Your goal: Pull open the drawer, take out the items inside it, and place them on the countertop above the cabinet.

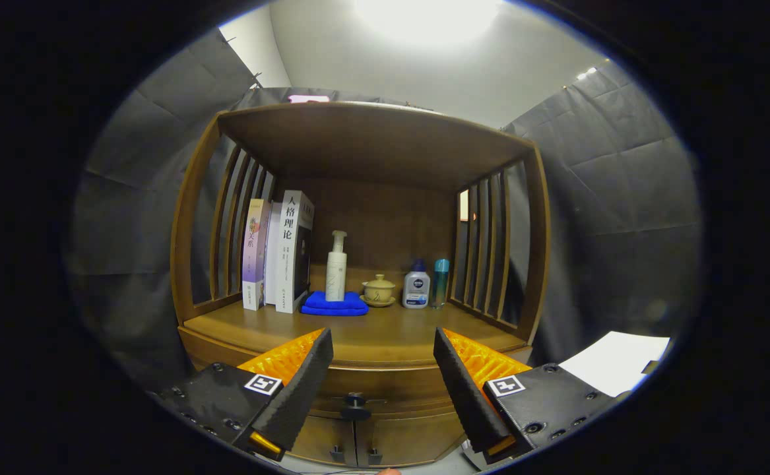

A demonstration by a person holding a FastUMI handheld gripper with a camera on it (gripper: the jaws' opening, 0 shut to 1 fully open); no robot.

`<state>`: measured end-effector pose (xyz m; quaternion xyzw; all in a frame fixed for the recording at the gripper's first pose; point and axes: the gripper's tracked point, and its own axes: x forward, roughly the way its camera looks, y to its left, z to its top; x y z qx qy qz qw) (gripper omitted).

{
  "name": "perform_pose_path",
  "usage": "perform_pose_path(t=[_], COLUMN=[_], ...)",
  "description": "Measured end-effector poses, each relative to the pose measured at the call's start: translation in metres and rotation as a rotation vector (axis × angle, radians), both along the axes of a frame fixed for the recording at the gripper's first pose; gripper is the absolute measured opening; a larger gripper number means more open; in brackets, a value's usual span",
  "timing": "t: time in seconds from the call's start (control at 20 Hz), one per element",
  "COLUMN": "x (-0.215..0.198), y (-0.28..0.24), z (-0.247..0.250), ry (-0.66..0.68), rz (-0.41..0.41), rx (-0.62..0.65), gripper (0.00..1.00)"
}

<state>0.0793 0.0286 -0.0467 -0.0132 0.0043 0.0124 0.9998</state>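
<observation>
My gripper (381, 343) is spread wide, holding nothing, well back from the cabinet; the drawer (358, 389) is closed, its knob (355, 399) low between my fingers. If I close off-centre on that small knob, I'd likely slip off.

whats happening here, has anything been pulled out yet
Not yet. A handheld tool hangs open in front of a wooden cabinet, its fingers spread either side of the drawer knob and touching nothing. The drawer looks closed. On the countertop beyond the fingers stand books, a pump bottle on a blue cloth, a lidded cup and two small bottles.
</observation>
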Motion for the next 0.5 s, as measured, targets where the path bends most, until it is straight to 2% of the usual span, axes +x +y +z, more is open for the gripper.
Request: perform_pose_path(t=[0.2,0.5], x=[0.025,0.036], y=[0.006,0.013], z=[-0.036,-0.083], ry=[0.075,0.145], rz=[0.019,0.054], rx=[-0.005,-0.002], gripper=[0.98,0.97])
